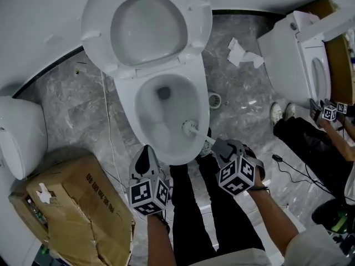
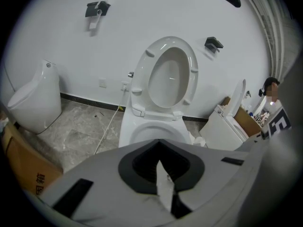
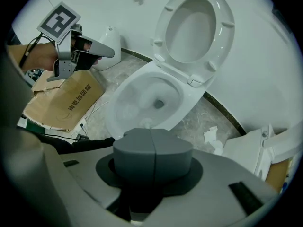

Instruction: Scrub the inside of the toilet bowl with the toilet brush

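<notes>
While R claw holds brush in bowl, box w/ Chinese print

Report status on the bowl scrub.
Left claw shut, near front rim. Right claw clamped on toilet brush, bristles inside toilet bowl. No obstruction in bowl.

A crushed cardboard box with printed lettering lies on the grey marble floor. Just beyond the box, on its left, stands a white urinal. A thin white cable runs along the floor past the box's right edge. Well to the right of the box lie a tape roll and crumpled paper, then a second toilet and another person's white shoes.
</notes>
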A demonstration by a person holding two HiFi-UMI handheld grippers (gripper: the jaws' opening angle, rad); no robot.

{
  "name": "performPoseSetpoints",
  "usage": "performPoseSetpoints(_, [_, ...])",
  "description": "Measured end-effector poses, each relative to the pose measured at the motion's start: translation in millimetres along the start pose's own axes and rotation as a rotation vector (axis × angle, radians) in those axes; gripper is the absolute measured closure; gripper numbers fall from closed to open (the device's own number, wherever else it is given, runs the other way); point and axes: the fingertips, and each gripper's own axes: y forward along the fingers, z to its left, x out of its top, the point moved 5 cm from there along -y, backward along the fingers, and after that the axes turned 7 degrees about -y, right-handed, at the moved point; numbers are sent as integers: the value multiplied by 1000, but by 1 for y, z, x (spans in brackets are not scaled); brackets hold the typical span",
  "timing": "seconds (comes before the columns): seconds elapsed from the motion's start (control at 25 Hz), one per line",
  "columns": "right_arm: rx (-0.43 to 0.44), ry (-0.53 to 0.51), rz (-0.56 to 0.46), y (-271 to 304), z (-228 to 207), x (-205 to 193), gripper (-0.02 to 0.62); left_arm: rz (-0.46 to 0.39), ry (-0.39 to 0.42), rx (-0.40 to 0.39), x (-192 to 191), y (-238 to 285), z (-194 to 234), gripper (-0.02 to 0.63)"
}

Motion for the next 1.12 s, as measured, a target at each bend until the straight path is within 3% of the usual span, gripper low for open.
performPoseSetpoints(0.72, [62, -25, 20, -3, 20, 3, 422, 12, 49, 54, 13, 10, 14, 587])
performPoseSetpoints(1.12, [80, -101, 25, -3, 34, 10, 422, 26, 69, 112, 10, 8, 36, 586])
